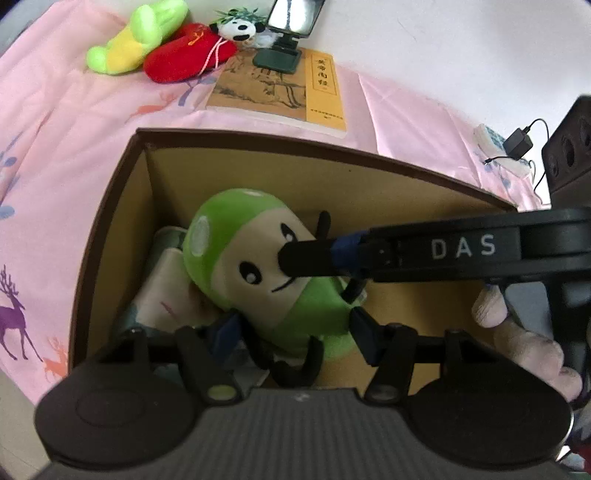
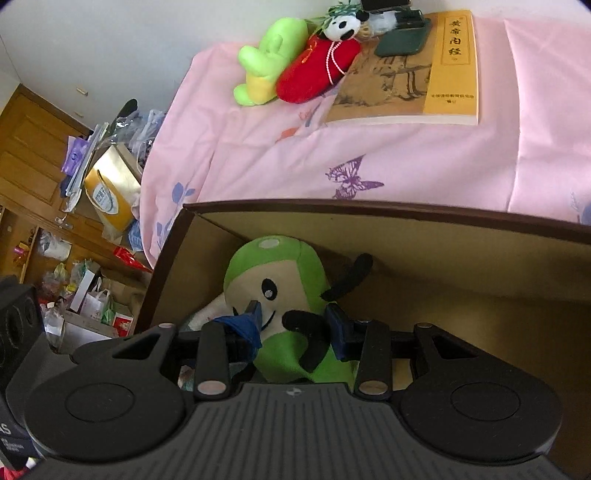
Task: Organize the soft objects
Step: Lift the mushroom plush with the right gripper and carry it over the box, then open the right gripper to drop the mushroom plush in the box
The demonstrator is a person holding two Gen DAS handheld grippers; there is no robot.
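- Two grippers worked over one brown cardboard box (image 2: 424, 218) on the pink sheet (image 2: 406, 162).
- Green mushroom plush (image 1: 258, 273) lay inside: green cap with pale spots, beige face, black eyes, thin smile, black limbs.
- My left gripper (image 1: 295, 328) sat spread around its body.
- My right gripper (image 2: 295, 325) pinched it below the face.
- Yellow-green plush (image 1: 136, 37), red plush (image 1: 184, 55) and panda (image 1: 238, 27) lay beside the book (image 1: 280, 88).

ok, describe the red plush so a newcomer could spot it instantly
Start at the yellow-covered paperback book lying on the pink printed bedsheet, beyond the brown cardboard box. Left of it sits a cluster of three soft toys. The red oval plush cushion lies between the lime-green plush and the small panda; it alone is red, with pink cord.
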